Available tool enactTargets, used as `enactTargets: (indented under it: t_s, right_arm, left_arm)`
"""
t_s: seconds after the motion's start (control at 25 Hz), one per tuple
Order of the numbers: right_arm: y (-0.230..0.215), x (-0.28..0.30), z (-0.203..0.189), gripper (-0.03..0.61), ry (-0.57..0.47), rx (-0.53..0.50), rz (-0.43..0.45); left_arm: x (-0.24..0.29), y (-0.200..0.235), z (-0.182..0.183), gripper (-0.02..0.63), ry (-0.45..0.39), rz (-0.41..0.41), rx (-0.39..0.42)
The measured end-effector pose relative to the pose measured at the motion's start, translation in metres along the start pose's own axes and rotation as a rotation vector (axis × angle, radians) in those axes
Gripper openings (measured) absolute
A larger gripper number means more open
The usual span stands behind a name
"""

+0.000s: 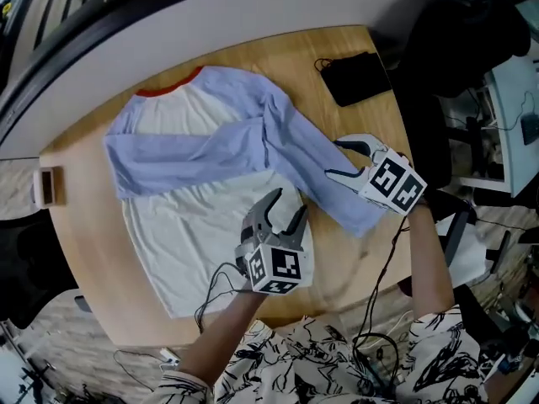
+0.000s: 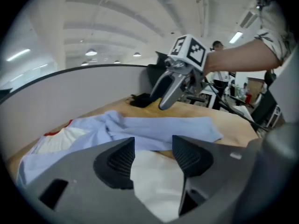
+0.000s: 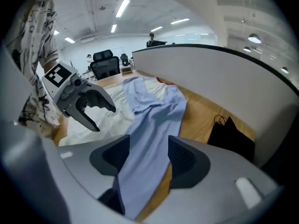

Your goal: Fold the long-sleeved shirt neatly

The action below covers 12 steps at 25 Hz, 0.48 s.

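The long-sleeved shirt [image 1: 194,225] is spread flat on the wooden table [image 1: 88,251], with its white body lying directly beneath and ahead of the left gripper [image 1: 287,202]. The jaws of that gripper are held partly apart and nothing is clamped. Only the white cloth below is seen through the gap, and the pads are not pressed on it. To the right of it, a little apart, the right gripper [image 1: 334,158] is held with its jaws likewise partly apart and empty. One light blue sleeve [image 1: 324,175] is laid out diagonally under the right gripper. In the right gripper view it is seen running through the gap between the jaws and away towards the shoulder, loose on the table rather than pinched. Its cuff end lies on the person's side of that gripper. The other blue sleeve [image 1: 181,154] is folded across the chest of the shirt, beyond the left gripper and off to its left. The red collar [image 1: 168,87] is found at the end of the shirt farthest from both grippers. A black object [image 1: 354,76] is seen on the table beyond the right gripper, near the far edge and clear of the shirt. Both grippers are pointed downward at the cloth, each carried in one of the person's hands.
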State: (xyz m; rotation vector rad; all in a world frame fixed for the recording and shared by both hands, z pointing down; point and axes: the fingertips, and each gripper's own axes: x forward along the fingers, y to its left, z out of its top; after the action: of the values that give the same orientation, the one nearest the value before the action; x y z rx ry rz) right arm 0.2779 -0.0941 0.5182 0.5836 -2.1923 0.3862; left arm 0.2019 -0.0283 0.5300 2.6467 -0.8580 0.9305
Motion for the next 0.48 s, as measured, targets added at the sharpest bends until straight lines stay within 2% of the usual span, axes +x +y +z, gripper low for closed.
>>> enactTargets:
  t_s: [0.16, 0.28, 0.36, 0.48]
  right_arm:
    - [0.021, -0.046, -0.082, 0.273, 0.114, -0.003, 0.019]
    - [0.037, -0.069, -0.135, 0.271, 0.164, 0.037, 0.045]
    - [0.045, -0.08, -0.163, 0.264, 0.192, 0.055, 0.054]
    - [0.058, -0.083, -0.192, 0.232, 0.206, 0.097, 0.045]
  left_arm:
    - [0.006, -0.109, 0.004, 0.272, -0.004, -0.167, 0.223]
    - [0.014, -0.167, 0.0, 0.285, 0.009, -0.252, 0.375]
    - [0.024, -0.194, -0.005, 0.287, 0.032, -0.296, 0.425]
    - [0.036, -0.214, -0.019, 0.284, 0.089, -0.346, 0.411]
